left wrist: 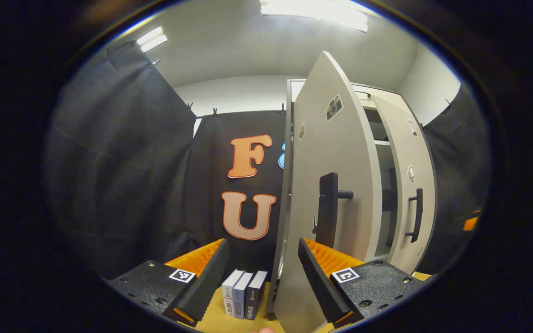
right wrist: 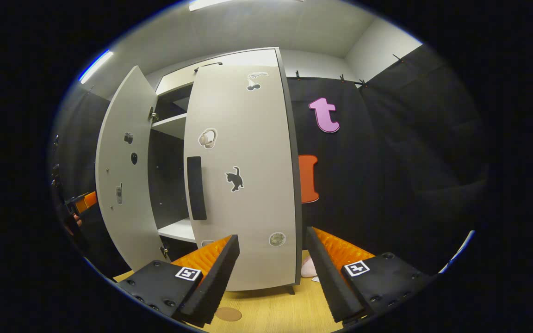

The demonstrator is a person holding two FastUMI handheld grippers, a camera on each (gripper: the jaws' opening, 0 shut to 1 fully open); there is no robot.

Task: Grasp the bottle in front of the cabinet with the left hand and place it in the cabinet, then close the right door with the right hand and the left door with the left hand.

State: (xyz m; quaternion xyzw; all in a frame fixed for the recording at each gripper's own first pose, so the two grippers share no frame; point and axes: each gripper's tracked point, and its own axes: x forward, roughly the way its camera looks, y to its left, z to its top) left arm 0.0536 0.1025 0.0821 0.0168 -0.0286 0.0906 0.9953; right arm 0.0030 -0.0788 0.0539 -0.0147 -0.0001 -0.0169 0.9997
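The tall grey cabinet (right wrist: 220, 60) stands on the wooden table. Its left door (left wrist: 340, 152) swings wide open, and the black handle (left wrist: 329, 208) is just beyond my left gripper (left wrist: 262, 273), which is open and holds nothing. The door's lower edge sits close to the right finger (left wrist: 315, 277). The right door (right wrist: 243, 175), with stickers and a black handle (right wrist: 196, 187), stands slightly ajar in front of my right gripper (right wrist: 271, 275), which is open and empty. Between the doors I see bare shelves (right wrist: 178, 229). In the right gripper view the left gripper (right wrist: 81, 203) shows far left, past the left door (right wrist: 123, 175).
Three small boxes (left wrist: 243, 293) stand upright on the table left of the cabinet. A flat brown disc (right wrist: 228, 314) lies on the tabletop (right wrist: 271, 310) near my right gripper. A pale pinkish object (right wrist: 308, 268) sits by the cabinet's right side. Black cloth walls surround the booth.
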